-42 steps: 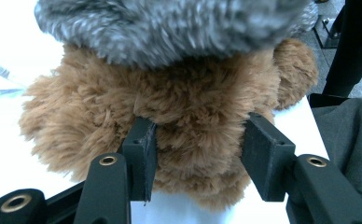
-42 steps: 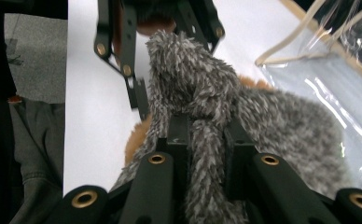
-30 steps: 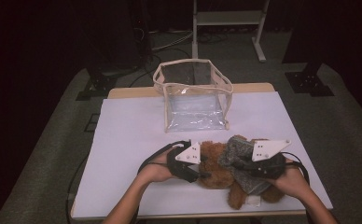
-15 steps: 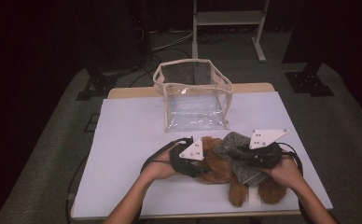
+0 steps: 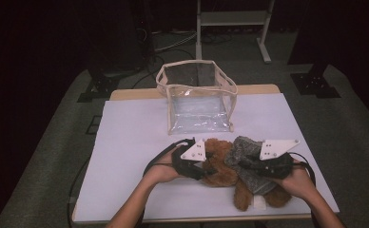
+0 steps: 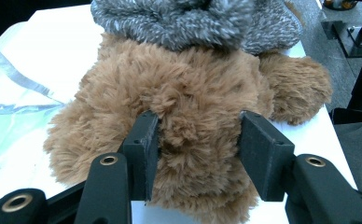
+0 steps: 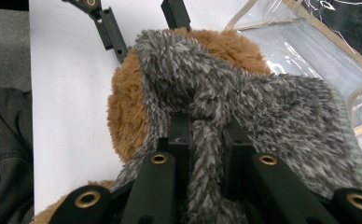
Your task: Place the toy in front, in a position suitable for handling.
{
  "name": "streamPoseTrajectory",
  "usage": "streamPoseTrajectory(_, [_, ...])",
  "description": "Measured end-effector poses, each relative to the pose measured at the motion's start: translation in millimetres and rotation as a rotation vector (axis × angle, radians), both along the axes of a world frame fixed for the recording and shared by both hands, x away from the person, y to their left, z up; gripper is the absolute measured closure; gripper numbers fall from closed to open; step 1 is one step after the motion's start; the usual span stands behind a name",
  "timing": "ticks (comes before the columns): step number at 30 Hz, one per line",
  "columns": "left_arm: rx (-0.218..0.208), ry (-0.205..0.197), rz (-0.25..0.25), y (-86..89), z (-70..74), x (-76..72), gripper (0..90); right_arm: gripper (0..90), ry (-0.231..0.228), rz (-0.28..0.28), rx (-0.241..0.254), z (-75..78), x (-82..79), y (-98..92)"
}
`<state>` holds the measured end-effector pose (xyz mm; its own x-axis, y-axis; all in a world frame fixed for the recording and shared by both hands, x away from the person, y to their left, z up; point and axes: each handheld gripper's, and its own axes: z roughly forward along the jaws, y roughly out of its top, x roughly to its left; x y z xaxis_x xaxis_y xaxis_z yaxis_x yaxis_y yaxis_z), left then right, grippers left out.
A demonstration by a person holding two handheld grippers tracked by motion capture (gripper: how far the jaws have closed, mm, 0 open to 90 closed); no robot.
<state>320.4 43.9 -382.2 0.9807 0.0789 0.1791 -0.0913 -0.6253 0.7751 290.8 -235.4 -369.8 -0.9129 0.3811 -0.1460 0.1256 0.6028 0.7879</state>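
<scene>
Brown teddy bear [image 5: 220,168] lies on the table [image 5: 135,142], just in front of the clear bag [image 5: 199,97]. Left gripper [image 6: 195,140] fingers clamp its fur; right gripper [image 7: 206,135] fingers pinch its grey sweater [image 7: 263,116].

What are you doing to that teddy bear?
A person at the table is working on a brown teddy bear with two tongs. The left tongs squeeze the bear's furry body, and the right tongs pinch a fold of its fuzzy grey garment. The bear lies on the white table, just in front of a clear plastic bag that stands open. It looks like the garment is being pulled on or off; I cannot tell which.
</scene>
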Motion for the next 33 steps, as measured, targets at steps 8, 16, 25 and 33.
streamPoseTrajectory(8, [0.001, 0.007, 0.005, -3.2, -0.4, 3.4, 49.7, 77.3, -0.024, 0.047, 0.056, 13.6, -3.8, 21.4])
streamPoseTrajectory(16, [0.000, 0.005, 0.008, 1.2, 0.7, 2.4, 50.2, 77.4, -0.034, 0.046, 0.015, 1.6, -8.3, 23.4])
streamPoseTrajectory(25, [-0.002, 0.013, 0.011, 0.8, -1.2, 2.5, 50.7, 77.3, -0.026, 0.017, -0.001, 0.9, -10.8, 12.4])
streamPoseTrajectory(33, [0.006, 0.007, 0.006, -0.2, 0.2, 3.6, 50.5, 77.1, -0.034, 0.062, 0.031, 1.6, -13.4, 28.0])
